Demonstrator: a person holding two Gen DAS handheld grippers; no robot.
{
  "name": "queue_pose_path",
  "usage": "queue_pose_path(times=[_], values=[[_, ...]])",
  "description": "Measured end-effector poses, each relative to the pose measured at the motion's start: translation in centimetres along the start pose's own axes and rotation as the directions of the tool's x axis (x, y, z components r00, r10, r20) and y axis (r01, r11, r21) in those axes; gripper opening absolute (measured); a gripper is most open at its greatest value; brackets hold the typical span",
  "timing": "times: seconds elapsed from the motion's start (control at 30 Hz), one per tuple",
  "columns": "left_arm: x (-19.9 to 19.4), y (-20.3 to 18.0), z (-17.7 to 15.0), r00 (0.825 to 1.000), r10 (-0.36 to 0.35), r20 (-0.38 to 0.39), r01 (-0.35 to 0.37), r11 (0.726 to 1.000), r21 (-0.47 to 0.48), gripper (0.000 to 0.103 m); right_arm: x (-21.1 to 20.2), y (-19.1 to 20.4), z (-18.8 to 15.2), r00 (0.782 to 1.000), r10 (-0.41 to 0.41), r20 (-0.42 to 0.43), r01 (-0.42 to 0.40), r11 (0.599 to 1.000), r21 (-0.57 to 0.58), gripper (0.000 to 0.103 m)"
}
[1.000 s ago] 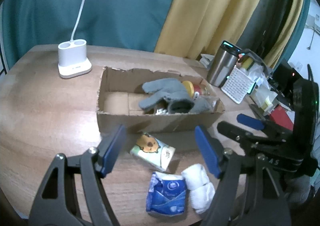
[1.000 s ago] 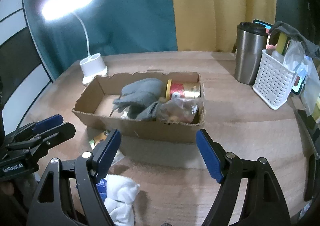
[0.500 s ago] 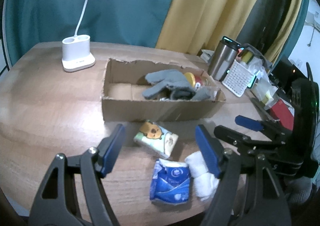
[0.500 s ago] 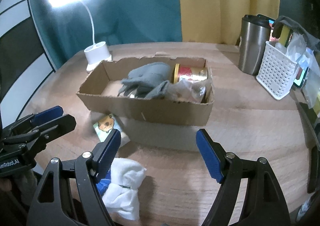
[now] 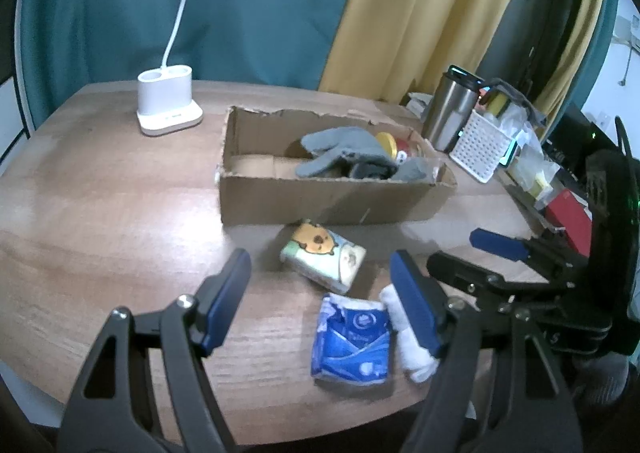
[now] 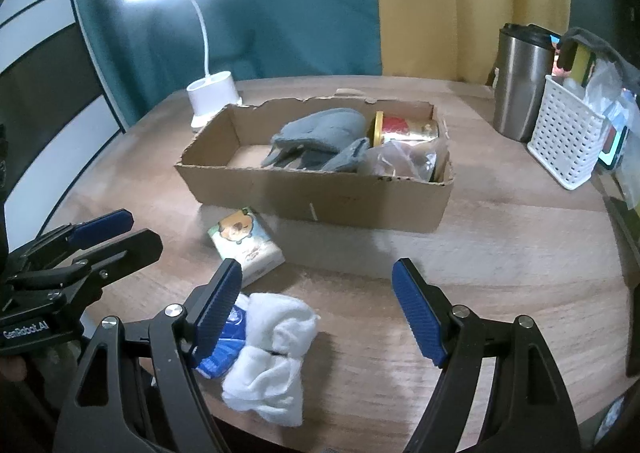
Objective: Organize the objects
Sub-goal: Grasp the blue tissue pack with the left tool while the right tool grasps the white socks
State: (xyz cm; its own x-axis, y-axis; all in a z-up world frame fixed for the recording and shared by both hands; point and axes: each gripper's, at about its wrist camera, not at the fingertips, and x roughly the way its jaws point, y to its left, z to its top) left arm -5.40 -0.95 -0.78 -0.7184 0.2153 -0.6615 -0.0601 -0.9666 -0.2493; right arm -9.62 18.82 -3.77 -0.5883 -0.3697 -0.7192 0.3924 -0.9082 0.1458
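Note:
A cardboard box (image 5: 320, 201) (image 6: 320, 197) on the round wooden table holds grey gloves (image 5: 344, 149) (image 6: 320, 133), a red and gold can (image 6: 404, 129) and a clear bag (image 6: 404, 161). In front of it lie a bear-print tissue pack (image 5: 322, 255) (image 6: 246, 241), a blue tissue pack (image 5: 352, 345) (image 6: 222, 349) and a rolled white cloth (image 5: 412, 349) (image 6: 272, 349). My left gripper (image 5: 320, 301) is open and empty, above the packs. My right gripper (image 6: 318, 307) is open and empty, just right of the cloth. Each gripper shows in the other's view.
A white lamp base (image 5: 168, 107) (image 6: 214, 97) stands behind the box at the left. A steel tumbler (image 5: 450, 117) (image 6: 520, 81) and a white perforated basket (image 5: 478, 145) (image 6: 564, 137) stand at the right. The table edge (image 5: 280, 425) is close below the grippers.
Both grippers have drawn back and up from the box, so the box looks farther and the packs and cloth show in full. Both stay open.

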Motion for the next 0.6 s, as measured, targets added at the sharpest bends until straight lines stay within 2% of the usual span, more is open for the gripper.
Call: queue_pose_path(times=[0.33,0.6], values=[[0.7,0.9,-1.4,0.999,0.011,-0.031,-0.013,0.999,-0.04,0.074,1.0,0.8,-1.4,0.999,0.016,-0.044,-0.019,0.998,-0.054,0.08],[1.4,0.5,-2.0,0.998,0.008,-0.057,-0.01,1.0,-0.021,0.074,2.4,0.8,-2.3,0.996,0.008,-0.09,-0.014,0.997,-0.076,0.077]])
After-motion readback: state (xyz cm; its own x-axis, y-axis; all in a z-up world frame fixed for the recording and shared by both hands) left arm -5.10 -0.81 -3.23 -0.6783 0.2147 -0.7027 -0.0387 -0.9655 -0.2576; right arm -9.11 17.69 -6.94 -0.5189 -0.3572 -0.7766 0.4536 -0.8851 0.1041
